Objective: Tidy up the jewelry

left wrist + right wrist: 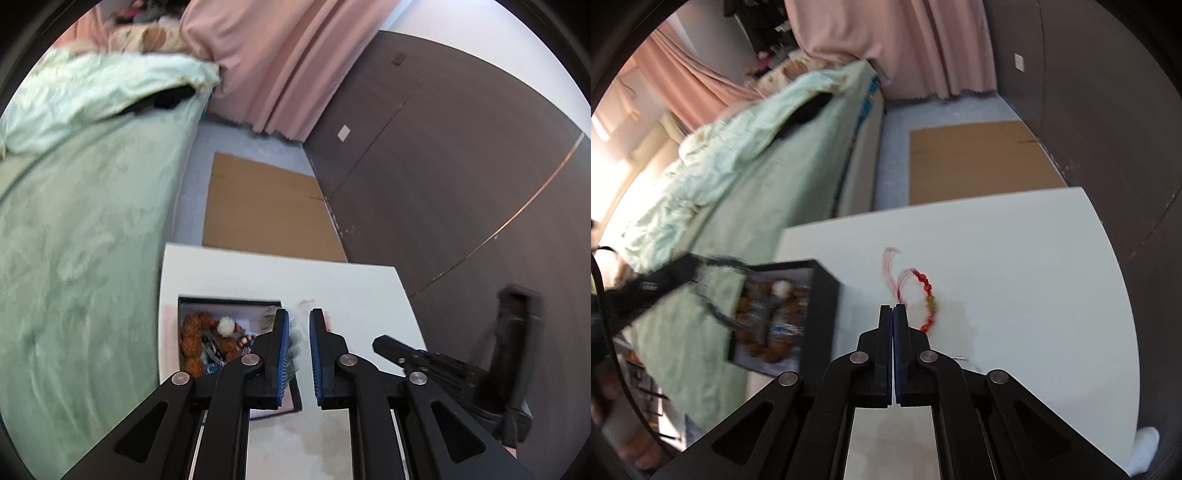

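In the right wrist view a red bead bracelet with pink tassel cords hangs just above the white table. My right gripper is shut on its cord. A black box at the table's left edge holds brown bead strands and other pieces. My left gripper hovers at the box's right side with its jaws a little apart. A blurred grey bead strand shows in the gap, and the pads do not press on it. The left gripper appears blurred over the box in the right wrist view.
A green-covered bed runs along the table's left side. Flat cardboard lies on the floor beyond the table. Dark panels stand to the right, with pink curtains at the back.
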Demonstrator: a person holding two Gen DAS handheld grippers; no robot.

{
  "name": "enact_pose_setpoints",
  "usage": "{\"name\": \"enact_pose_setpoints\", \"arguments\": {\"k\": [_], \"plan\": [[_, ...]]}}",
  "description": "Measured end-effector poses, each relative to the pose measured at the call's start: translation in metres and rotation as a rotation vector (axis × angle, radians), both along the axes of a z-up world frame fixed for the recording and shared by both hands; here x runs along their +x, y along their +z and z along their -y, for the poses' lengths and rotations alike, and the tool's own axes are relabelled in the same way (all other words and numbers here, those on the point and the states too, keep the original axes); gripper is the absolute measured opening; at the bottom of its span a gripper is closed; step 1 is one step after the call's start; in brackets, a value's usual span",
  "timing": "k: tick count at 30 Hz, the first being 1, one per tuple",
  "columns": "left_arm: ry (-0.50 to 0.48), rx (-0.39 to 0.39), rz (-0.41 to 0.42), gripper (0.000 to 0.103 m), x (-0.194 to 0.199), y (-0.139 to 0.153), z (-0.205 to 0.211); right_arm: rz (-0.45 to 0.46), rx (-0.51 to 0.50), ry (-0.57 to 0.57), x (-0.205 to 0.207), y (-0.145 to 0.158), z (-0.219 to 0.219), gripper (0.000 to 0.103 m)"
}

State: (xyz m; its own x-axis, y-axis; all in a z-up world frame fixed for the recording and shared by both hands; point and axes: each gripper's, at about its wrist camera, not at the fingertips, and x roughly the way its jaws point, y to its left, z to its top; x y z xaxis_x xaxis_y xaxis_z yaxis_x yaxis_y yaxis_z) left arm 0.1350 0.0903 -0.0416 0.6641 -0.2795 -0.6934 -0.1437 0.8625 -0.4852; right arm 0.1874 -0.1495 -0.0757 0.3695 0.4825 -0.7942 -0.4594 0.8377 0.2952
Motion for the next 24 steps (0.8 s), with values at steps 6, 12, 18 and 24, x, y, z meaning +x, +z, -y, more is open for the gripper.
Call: {"name": "enact_pose_setpoints", "arguments": {"k": [6,12,18,24], "plan": [[0.05,-0.024,0.035,0.082,-0.012,0.003,-0.013,0.02,0.045,0.043,-0.013,0.014,-0.015,0.002],[0.069,-0.004,0.036,0.082,-0.021,0.006,-0.023,-0.12,-0.029,-0.022,0.015,-0.035,-0.016,0.036],[0.086,-0.017,0.036,0.082,-0.026,0.005,-0.034,-0.12,-0.034,-0.09,0.037,-0.063,-0.007,0.041],[0.086,0.002,0.022,0.082,-0.023,0.001,-0.039,-0.087,-0.091,-0.067,0.048,-0.071,-0.021,0.038]]}}
